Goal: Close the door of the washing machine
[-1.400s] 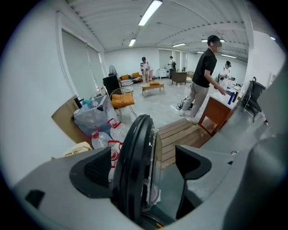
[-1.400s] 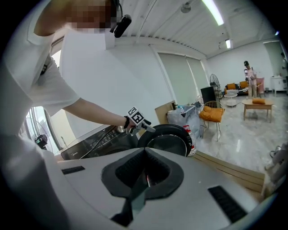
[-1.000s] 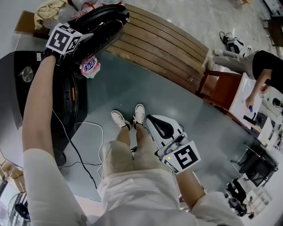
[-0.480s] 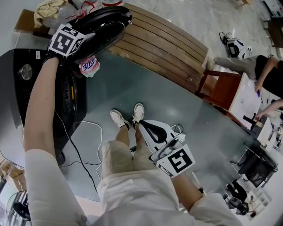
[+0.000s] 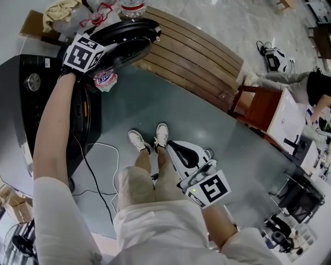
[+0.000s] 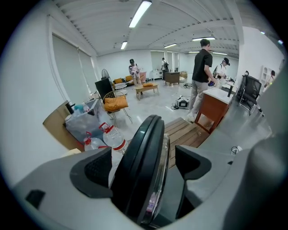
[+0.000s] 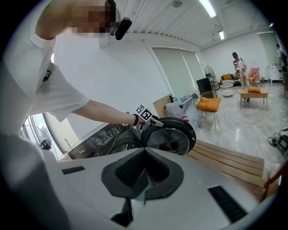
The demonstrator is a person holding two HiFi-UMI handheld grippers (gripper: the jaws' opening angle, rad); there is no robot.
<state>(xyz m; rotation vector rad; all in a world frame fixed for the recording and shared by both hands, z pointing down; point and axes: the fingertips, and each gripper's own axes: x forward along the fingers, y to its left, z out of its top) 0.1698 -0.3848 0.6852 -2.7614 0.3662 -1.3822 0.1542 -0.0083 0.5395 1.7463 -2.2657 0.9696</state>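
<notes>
The dark grey washing machine (image 5: 26,103) stands at the left of the head view, with its round black door (image 5: 129,36) swung open. My left gripper (image 5: 103,47) reaches out to the door's rim. In the left gripper view the rim (image 6: 135,157) stands between the two jaws, and the gripper (image 6: 144,173) is shut on it. My right gripper (image 5: 173,146) hangs over the person's lap, far from the machine, jaws shut with nothing in them. The right gripper view shows those closed jaws (image 7: 145,175), and beyond them the door (image 7: 173,139), the machine (image 7: 99,137) and the left gripper (image 7: 147,117).
A slatted wooden bench (image 5: 191,52) lies behind the door. Plastic bags and water bottles (image 5: 129,8) sit near the wall. A printed pouch (image 5: 106,79) lies by the drum opening, a white cable (image 5: 98,171) crosses the floor, and a brown chair (image 5: 258,106) and people stand at the right.
My left gripper and the door's rim have drifted slightly right in the head view. The right gripper shifted left over the lap, then back a little.
</notes>
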